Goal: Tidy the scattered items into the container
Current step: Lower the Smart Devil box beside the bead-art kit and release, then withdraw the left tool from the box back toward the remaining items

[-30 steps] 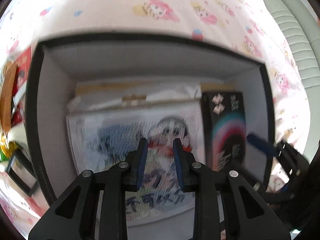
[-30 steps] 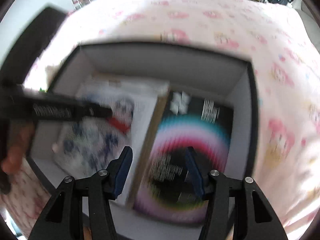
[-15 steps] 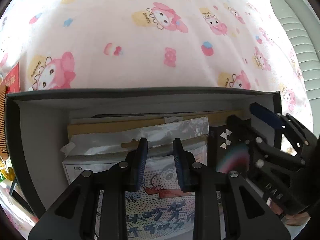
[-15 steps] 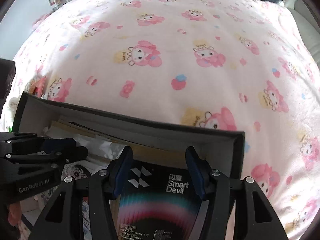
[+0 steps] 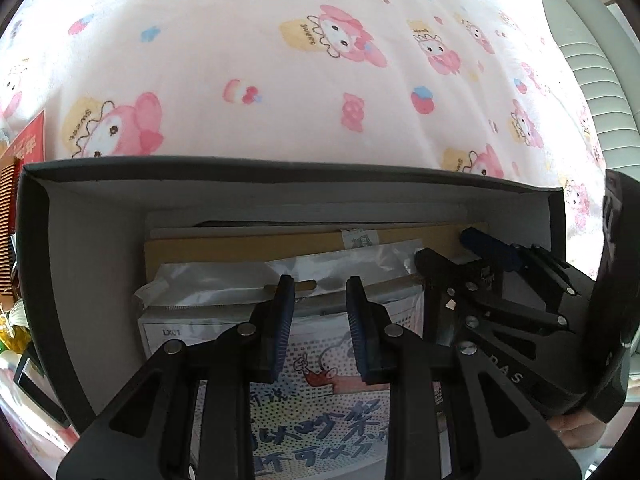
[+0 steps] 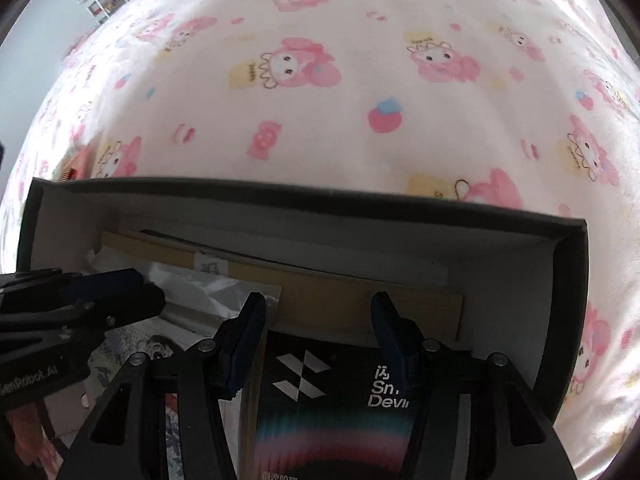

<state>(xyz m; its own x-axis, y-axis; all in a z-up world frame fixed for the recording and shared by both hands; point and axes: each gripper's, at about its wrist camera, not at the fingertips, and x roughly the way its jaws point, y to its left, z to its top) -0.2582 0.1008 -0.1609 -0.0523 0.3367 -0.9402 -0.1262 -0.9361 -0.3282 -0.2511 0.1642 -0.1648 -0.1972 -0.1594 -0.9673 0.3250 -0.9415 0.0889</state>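
Both wrist views look steeply down, close, sharing the box interior.

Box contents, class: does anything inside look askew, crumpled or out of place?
Mostly tidy. The clear plastic bag over the cartoon packet has a crumpled, curled top edge; the black packet and the brown card lie flat in the box.

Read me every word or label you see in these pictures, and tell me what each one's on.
"LX01": cartoon packet, top left corner.
"Sn… Devil", partly hidden: black box.
"GenRobot.AI": left hand-held gripper, on its body.
"DAS": right hand-held gripper, on its body.
Blue characters on the packet, small print on the box: unreadable.
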